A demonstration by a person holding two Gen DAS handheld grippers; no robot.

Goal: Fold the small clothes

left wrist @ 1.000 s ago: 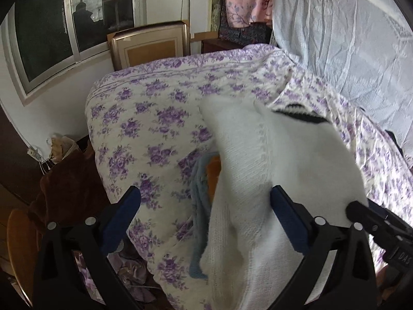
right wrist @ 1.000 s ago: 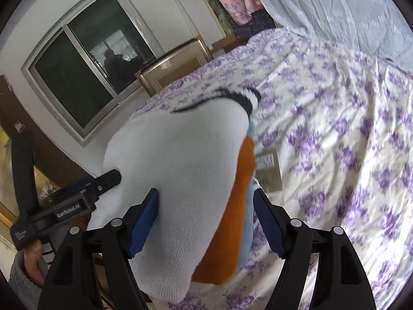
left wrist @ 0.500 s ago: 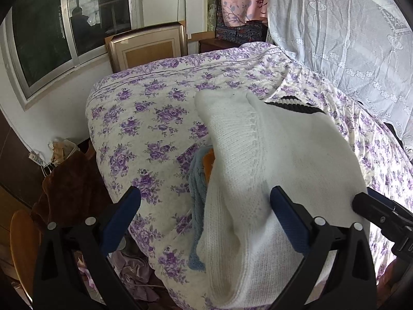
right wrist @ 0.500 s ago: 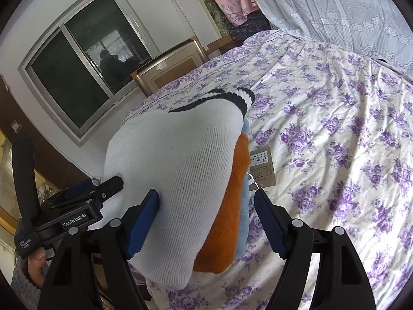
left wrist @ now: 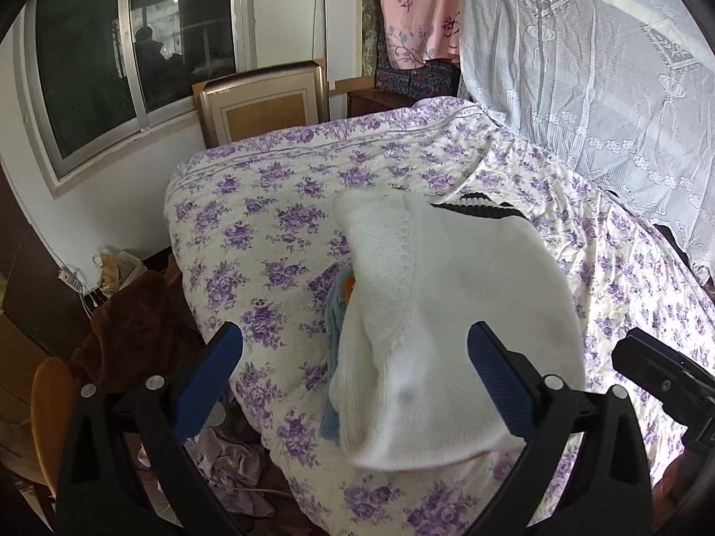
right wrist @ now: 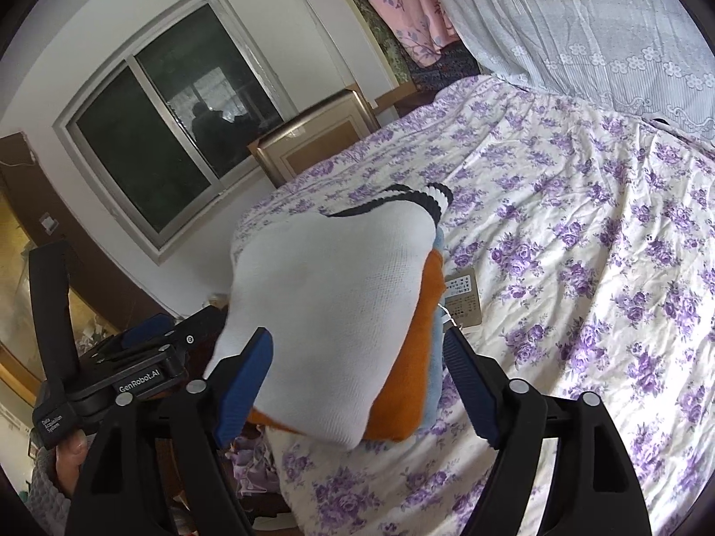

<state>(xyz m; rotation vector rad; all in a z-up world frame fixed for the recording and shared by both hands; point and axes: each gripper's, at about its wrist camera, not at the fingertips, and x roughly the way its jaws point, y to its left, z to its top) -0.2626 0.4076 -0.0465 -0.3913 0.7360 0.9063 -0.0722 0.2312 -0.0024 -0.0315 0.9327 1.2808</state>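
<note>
A folded white knit sweater (left wrist: 447, 303) with a black-striped collar lies on top of a stack on the bed; it also shows in the right wrist view (right wrist: 339, 295). Under it are an orange garment (right wrist: 420, 335) and a light blue one (right wrist: 435, 384). My left gripper (left wrist: 353, 375) is open, its blue pads wide apart at the near end of the stack, holding nothing. My right gripper (right wrist: 357, 379) is open with the stack's near end between its pads. The left gripper's body (right wrist: 129, 366) shows in the right wrist view.
The bed (left wrist: 268, 223) has a purple floral sheet (right wrist: 581, 268). A paper tag (right wrist: 464, 299) lies beside the stack. Brown and lilac clothes (left wrist: 129, 335) lie on the floor at the bed's left edge. A headboard (left wrist: 263, 102) and window stand behind; a lace curtain (left wrist: 581, 67) hangs right.
Both grippers have drawn back and up from the stack, which now looks farther away and lies still on the bed. Both stay open.
</note>
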